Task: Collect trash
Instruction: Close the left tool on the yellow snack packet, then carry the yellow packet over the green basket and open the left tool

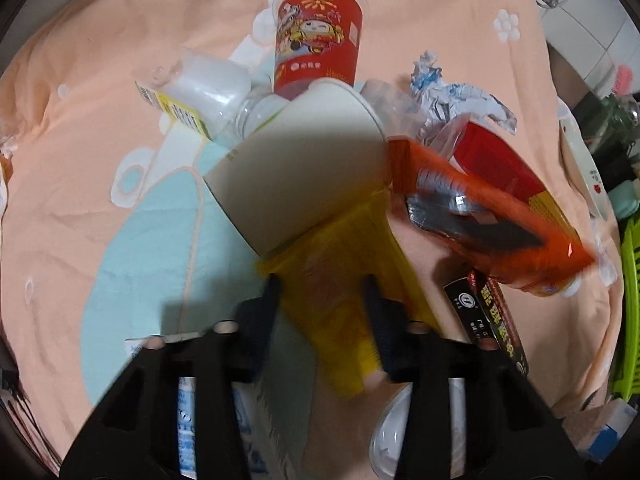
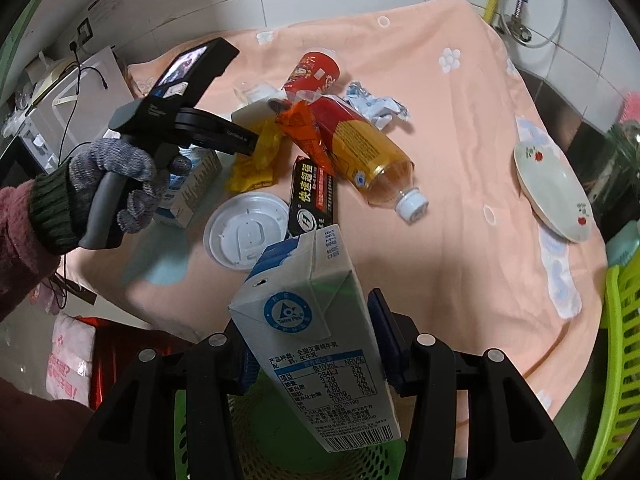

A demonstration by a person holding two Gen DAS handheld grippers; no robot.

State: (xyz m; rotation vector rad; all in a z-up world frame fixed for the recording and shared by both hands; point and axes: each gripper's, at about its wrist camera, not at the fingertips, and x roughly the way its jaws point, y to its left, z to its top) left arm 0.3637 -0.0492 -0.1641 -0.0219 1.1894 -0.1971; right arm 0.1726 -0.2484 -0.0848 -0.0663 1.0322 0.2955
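Observation:
My left gripper points down into a heap of trash on a peach cloth. Its fingers pinch a crinkled yellow wrapper, which lies partly under a tipped white paper cup. In the right wrist view a gloved hand holds that gripper at the yellow wrapper. My right gripper is shut on a blue-and-white milk carton, held tilted above a green mesh basket.
The heap also holds a red printed cup, an orange wrapper, a capped drink bottle, a black box, a white lid, crumpled foil and a second carton. A plate sits at right, near another green basket.

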